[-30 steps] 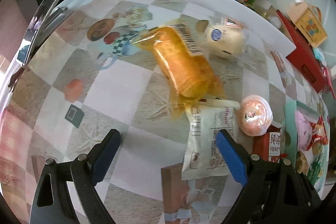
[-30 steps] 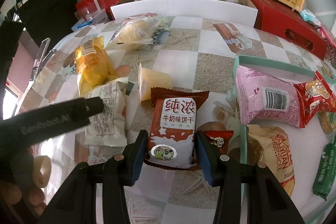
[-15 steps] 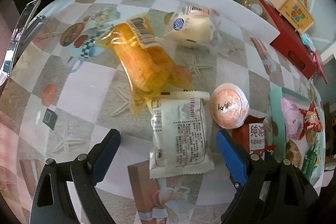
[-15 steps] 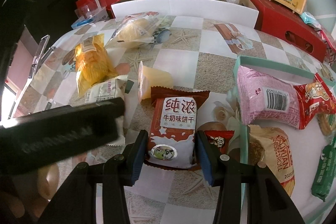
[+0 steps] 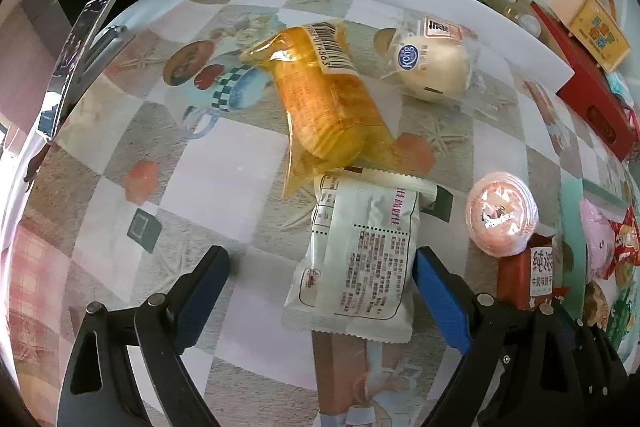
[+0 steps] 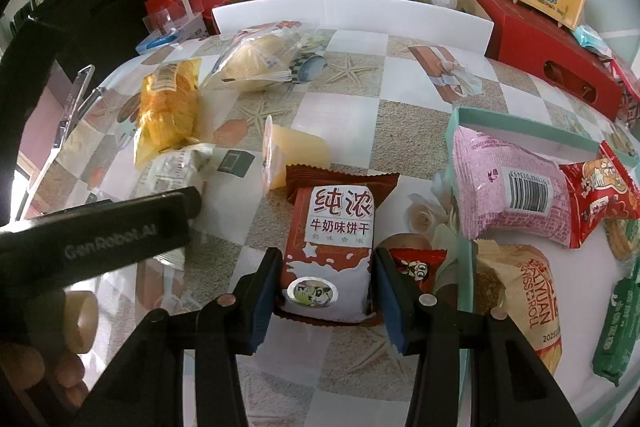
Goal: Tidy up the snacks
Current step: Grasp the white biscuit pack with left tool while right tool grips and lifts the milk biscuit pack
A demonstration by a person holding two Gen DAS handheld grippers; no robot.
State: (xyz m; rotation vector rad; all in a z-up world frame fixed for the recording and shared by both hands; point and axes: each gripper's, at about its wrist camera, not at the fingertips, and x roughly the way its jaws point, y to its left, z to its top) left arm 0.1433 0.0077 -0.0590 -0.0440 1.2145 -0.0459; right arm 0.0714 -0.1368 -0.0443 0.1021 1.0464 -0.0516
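My right gripper is shut on a brown milk-biscuit packet that lies on the checked tablecloth. A small red packet sits just outside its right finger. My left gripper is open above a white snack packet; the packet lies between the jaws, close to the right pad and far from the left one. Beyond it lie an orange packet, a bun in a clear bag and a pink jelly cup. The teal tray at the right holds several packets.
A white board stands along the table's far edge, with a red box and clutter behind it. A phone leans at the left edge. The left gripper's body and a hand fill the right view's lower left.
The left view has shifted, so the white packet now sits more between the left fingers than beside the right one. The right gripper and its packet have not moved.
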